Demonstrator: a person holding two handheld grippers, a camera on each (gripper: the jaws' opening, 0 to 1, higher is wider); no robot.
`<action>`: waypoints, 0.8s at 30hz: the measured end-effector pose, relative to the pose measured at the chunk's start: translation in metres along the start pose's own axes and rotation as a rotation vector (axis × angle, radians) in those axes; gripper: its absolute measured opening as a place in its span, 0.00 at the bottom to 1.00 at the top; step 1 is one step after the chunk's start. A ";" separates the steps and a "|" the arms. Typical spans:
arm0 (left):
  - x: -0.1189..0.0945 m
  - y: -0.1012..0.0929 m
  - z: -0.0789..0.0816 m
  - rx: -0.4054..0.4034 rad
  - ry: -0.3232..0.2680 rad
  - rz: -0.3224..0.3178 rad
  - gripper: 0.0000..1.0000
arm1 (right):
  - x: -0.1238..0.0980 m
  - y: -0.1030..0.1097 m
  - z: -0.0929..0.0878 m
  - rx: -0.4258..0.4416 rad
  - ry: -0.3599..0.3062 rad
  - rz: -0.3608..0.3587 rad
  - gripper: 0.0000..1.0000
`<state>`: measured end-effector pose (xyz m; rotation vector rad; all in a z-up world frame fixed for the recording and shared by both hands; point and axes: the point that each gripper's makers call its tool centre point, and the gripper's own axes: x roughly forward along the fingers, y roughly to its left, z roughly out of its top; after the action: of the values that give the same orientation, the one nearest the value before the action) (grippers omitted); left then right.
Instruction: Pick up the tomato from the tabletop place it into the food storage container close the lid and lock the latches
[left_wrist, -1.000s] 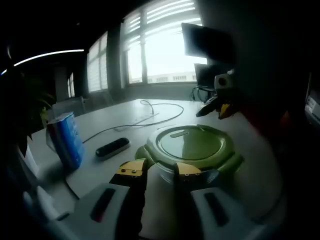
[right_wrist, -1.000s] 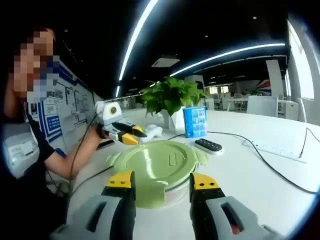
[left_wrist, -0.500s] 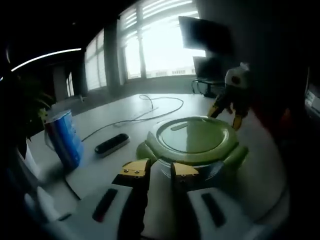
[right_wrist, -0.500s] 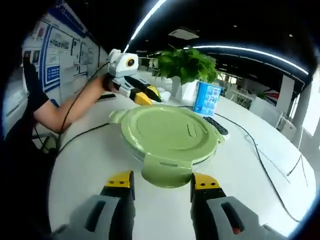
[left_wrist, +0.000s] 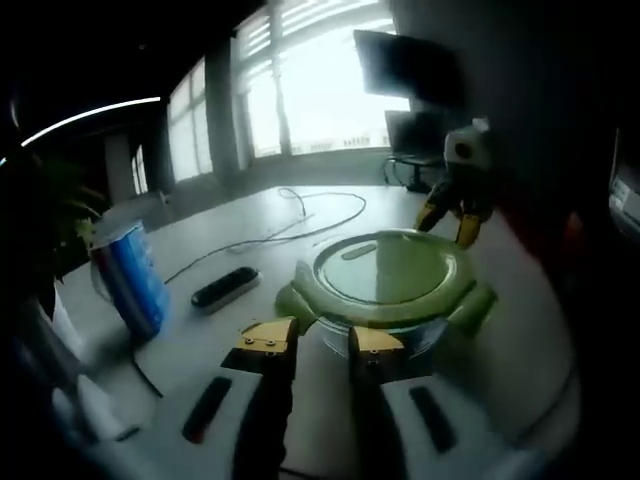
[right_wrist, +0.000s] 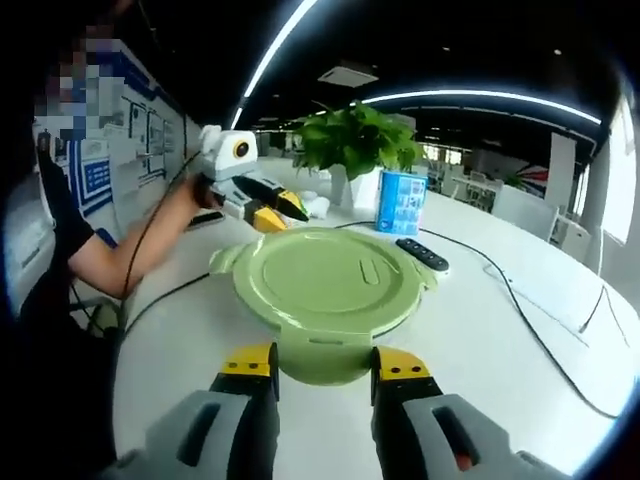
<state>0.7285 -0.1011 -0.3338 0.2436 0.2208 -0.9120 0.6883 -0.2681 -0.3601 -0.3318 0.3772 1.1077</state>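
My right gripper (right_wrist: 322, 362) has its fingers (right_wrist: 250, 362) spread, one on each side of the near latch (right_wrist: 322, 355) of the food storage container (right_wrist: 322, 290); I cannot tell whether they touch it. My left gripper (left_wrist: 312, 344) has its fingers (left_wrist: 262, 337) a narrow gap apart, gripping nothing, just short of the container's rim. The green lid (left_wrist: 387, 272) lies on the container on the white table (right_wrist: 520, 335). Beyond sit a remote (left_wrist: 224, 289), a blue can (left_wrist: 131, 280) and a potted plant (right_wrist: 355, 140). The tomato is hidden.
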 end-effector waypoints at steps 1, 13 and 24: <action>-0.002 0.005 0.005 -0.010 -0.023 0.018 0.15 | 0.000 0.000 0.000 0.011 0.001 0.002 0.30; 0.006 -0.014 0.035 -0.065 -0.139 -0.047 0.20 | 0.000 0.003 0.000 -0.023 -0.012 0.003 0.29; 0.018 -0.036 0.033 0.000 -0.098 -0.102 0.20 | -0.001 0.006 -0.001 -0.049 -0.018 0.008 0.29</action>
<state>0.7128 -0.1454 -0.3120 0.1884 0.1440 -1.0226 0.6825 -0.2665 -0.3609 -0.3631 0.3364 1.1287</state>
